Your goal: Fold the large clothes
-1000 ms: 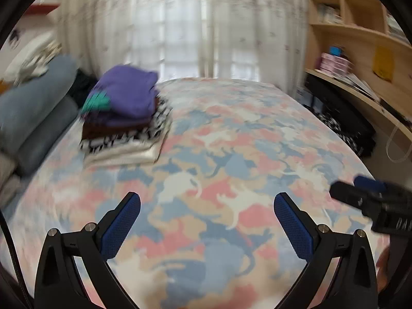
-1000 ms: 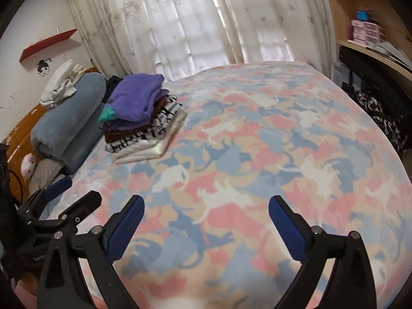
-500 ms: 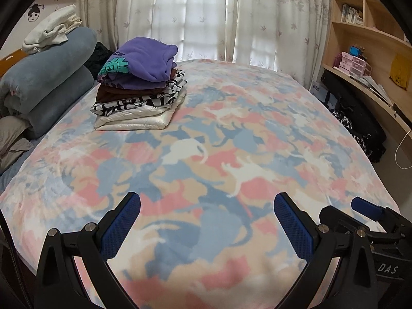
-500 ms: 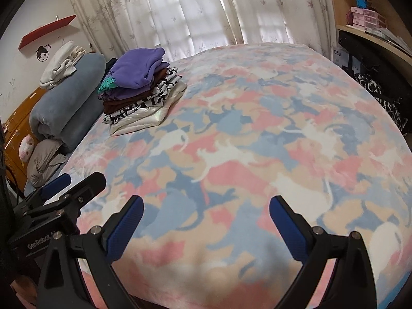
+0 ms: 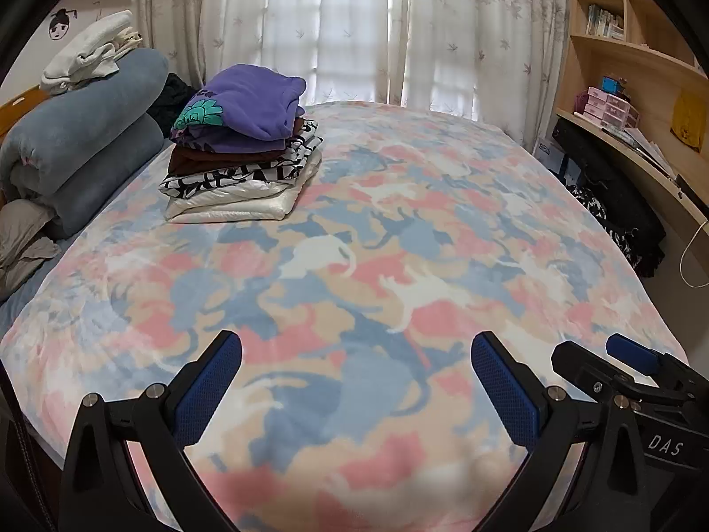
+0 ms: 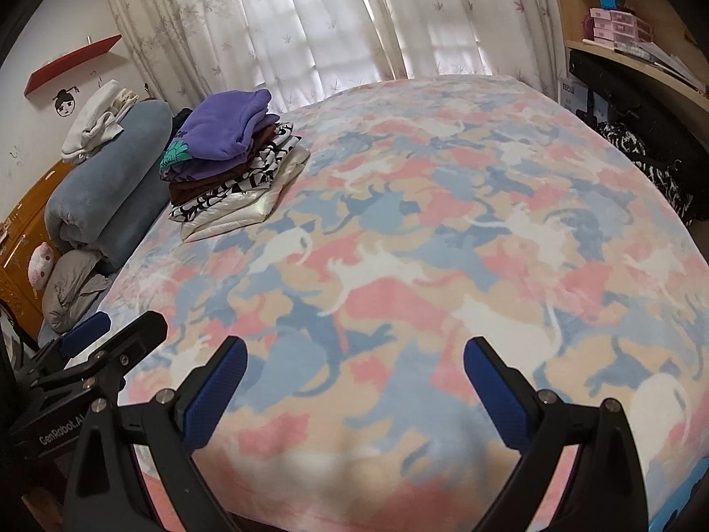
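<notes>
At the near edge of the bed (image 5: pixel 443 221), my left gripper (image 5: pixel 356 372) and right gripper (image 6: pixel 354 370) hang spread apart, empty; folded clothes stack (image 5: pixel 243 146) sits far left.

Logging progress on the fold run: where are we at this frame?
Done: a stack of folded clothes sits on the bed, purple top uppermost. In hand: nothing; left gripper and right gripper hang open over the bare blanket. Left: no unfolded garment lies on the bed, so either finished or the next piece is out of view.
</notes>
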`<state>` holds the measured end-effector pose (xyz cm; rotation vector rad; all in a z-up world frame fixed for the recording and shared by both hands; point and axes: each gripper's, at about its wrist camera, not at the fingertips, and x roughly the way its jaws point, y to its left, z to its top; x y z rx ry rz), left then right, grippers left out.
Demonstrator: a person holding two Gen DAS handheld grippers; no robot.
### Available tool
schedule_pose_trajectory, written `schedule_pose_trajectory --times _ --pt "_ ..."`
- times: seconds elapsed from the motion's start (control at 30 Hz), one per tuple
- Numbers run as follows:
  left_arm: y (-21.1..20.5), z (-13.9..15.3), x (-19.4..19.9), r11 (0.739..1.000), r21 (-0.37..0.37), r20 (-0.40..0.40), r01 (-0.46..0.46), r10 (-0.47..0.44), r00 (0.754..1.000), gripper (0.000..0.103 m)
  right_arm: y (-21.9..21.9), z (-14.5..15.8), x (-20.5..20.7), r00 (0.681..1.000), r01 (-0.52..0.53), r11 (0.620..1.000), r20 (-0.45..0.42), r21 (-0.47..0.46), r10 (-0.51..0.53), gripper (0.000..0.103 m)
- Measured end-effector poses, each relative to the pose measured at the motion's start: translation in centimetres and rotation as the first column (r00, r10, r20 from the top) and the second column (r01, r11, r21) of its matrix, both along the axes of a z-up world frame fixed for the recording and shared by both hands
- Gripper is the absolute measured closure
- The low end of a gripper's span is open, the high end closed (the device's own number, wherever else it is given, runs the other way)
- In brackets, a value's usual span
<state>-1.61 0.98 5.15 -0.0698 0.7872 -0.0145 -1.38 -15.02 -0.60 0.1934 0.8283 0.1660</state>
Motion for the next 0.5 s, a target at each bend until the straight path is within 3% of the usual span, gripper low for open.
schedule_pose_trajectory --times 0.5 --pt "0.23 -0.22 -0.12 1.0 -0.004 -0.01 -0.004 0.003 1.0 0.001 0.07 0.16 -0.11 1.0 -0.004 1.0 0.013 -0.012 0.004 0.004"
